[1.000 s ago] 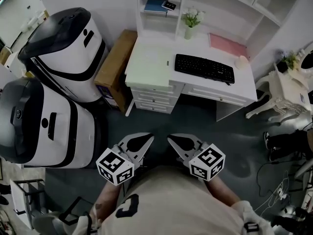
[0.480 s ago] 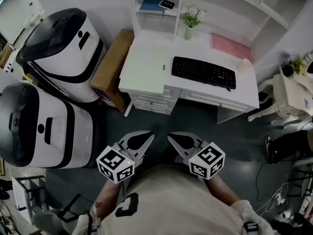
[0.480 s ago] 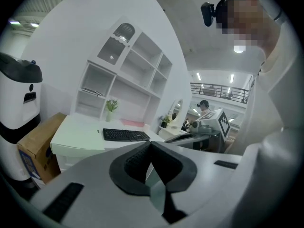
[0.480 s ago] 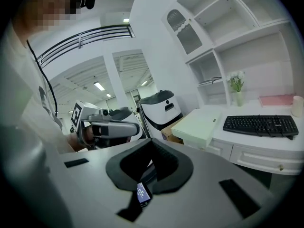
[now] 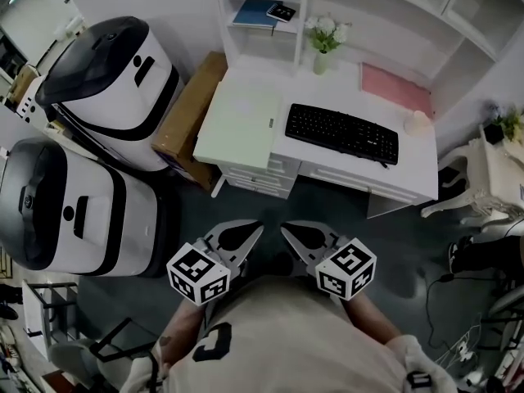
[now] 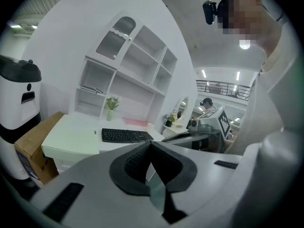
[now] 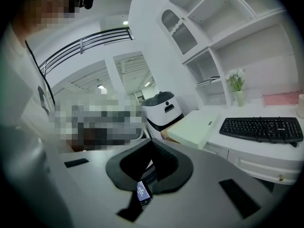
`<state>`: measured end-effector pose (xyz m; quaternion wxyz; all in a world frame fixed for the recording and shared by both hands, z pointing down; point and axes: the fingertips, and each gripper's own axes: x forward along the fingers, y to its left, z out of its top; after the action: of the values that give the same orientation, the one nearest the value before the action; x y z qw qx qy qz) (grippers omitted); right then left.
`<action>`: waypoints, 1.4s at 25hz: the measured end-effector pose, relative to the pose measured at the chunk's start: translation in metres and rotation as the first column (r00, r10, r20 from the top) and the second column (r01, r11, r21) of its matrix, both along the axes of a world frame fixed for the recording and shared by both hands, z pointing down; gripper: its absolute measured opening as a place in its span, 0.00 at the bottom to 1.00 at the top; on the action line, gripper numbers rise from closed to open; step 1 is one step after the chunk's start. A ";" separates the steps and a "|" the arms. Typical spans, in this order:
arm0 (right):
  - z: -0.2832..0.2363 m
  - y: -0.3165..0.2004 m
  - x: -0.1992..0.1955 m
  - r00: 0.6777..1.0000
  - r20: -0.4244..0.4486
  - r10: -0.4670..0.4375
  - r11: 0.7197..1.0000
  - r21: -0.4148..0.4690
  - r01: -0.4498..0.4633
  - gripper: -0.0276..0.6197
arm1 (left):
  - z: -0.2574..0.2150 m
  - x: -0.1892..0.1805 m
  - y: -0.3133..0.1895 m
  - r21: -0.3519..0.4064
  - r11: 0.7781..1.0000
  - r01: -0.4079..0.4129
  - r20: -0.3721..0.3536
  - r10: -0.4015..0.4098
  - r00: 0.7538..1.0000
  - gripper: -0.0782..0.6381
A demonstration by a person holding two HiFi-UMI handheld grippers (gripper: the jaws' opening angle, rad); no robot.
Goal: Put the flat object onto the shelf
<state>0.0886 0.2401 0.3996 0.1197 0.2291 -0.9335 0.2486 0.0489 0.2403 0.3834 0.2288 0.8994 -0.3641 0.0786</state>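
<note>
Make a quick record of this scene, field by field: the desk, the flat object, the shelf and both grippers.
desk: white, carrying a black keyboard, flower vase and pink sheet
flat object: pale green board lying on the desk's left end, untouched
shelf: above the desk, holds a blue book
left gripper: shut, empty
right gripper: shut, empty

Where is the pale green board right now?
In the head view, the pale green board lies at the left end of the white desk, left of the black keyboard.
</note>
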 end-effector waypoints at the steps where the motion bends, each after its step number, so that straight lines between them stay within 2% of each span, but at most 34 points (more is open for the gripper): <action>1: 0.001 -0.003 0.003 1.000 0.007 -0.004 1.000 -0.005 0.004 0.06 | 0.001 0.003 -0.003 -0.002 1.000 0.004 0.005 -0.004 1.000 0.13; 7: 0.007 -0.024 0.024 0.999 0.040 -0.014 0.999 -0.036 0.016 0.06 | 0.009 0.017 -0.022 -0.017 0.999 0.041 0.022 -0.041 0.999 0.13; 14: 0.013 -0.037 0.048 0.998 0.068 -0.004 0.997 -0.076 0.009 0.06 | 0.017 0.017 -0.051 -0.068 0.987 0.143 0.001 -0.143 0.990 0.13; 20: 0.020 -0.046 0.056 0.994 0.109 0.016 0.988 -0.152 0.001 0.06 | 0.009 0.001 -0.066 -0.090 0.975 0.205 -0.053 -0.210 0.976 0.13; 24: 0.021 -0.047 0.051 0.995 0.098 -0.011 0.988 -0.152 0.026 0.06 | 0.011 -0.014 -0.072 -0.091 0.967 0.239 -0.040 -0.244 0.969 0.13; 27: 0.023 -0.056 0.051 0.995 0.096 0.011 0.986 -0.167 0.006 0.06 | 0.016 -0.025 -0.078 -0.096 0.964 0.249 -0.033 -0.253 0.967 0.13; 35: 0.022 -0.082 0.044 0.998 0.040 0.048 0.986 -0.163 -0.041 0.06 | 0.026 -0.054 -0.106 -0.136 0.959 0.247 -0.077 -0.259 0.963 0.13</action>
<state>0.1328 0.1577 0.4217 0.1118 0.2341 -0.9072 0.3311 -0.0049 0.1342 0.4091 0.3097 0.8320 -0.4594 0.0288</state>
